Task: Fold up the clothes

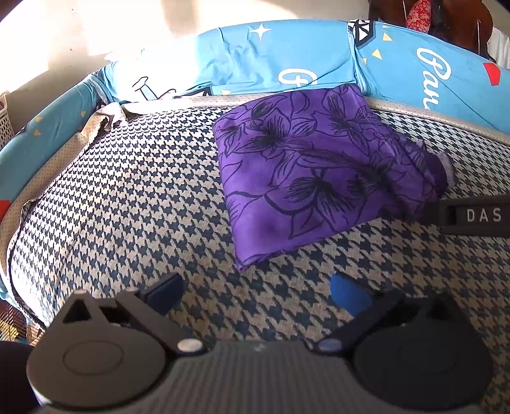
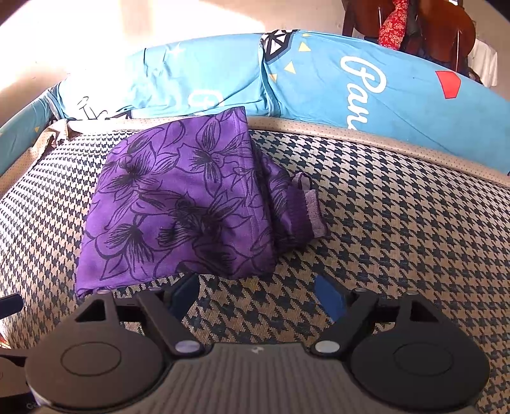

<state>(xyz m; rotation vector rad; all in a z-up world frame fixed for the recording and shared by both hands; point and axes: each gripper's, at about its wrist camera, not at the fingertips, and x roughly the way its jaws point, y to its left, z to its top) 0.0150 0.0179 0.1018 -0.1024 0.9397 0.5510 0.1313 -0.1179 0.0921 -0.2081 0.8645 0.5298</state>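
Note:
A purple garment with black flower outlines (image 1: 306,172) lies folded into a rough rectangle on the houndstooth bed cover (image 1: 127,197). Its bunched end with a pale cuff (image 2: 309,203) sticks out on the right side. My left gripper (image 1: 258,293) is open and empty, just short of the garment's near corner. My right gripper (image 2: 258,294) is open and empty, right at the garment's near edge (image 2: 191,191). The right gripper's black body, marked "DAS", shows at the right edge of the left wrist view (image 1: 478,216), beside the garment.
Light blue pillows with white lettering (image 1: 287,60) line the far side of the bed. A beige dotted sheet edge (image 1: 95,127) runs along the cover's border. A white slatted basket (image 1: 6,117) stands at the far left. A brown wooden chair with red cloth (image 2: 414,28) is behind the pillows.

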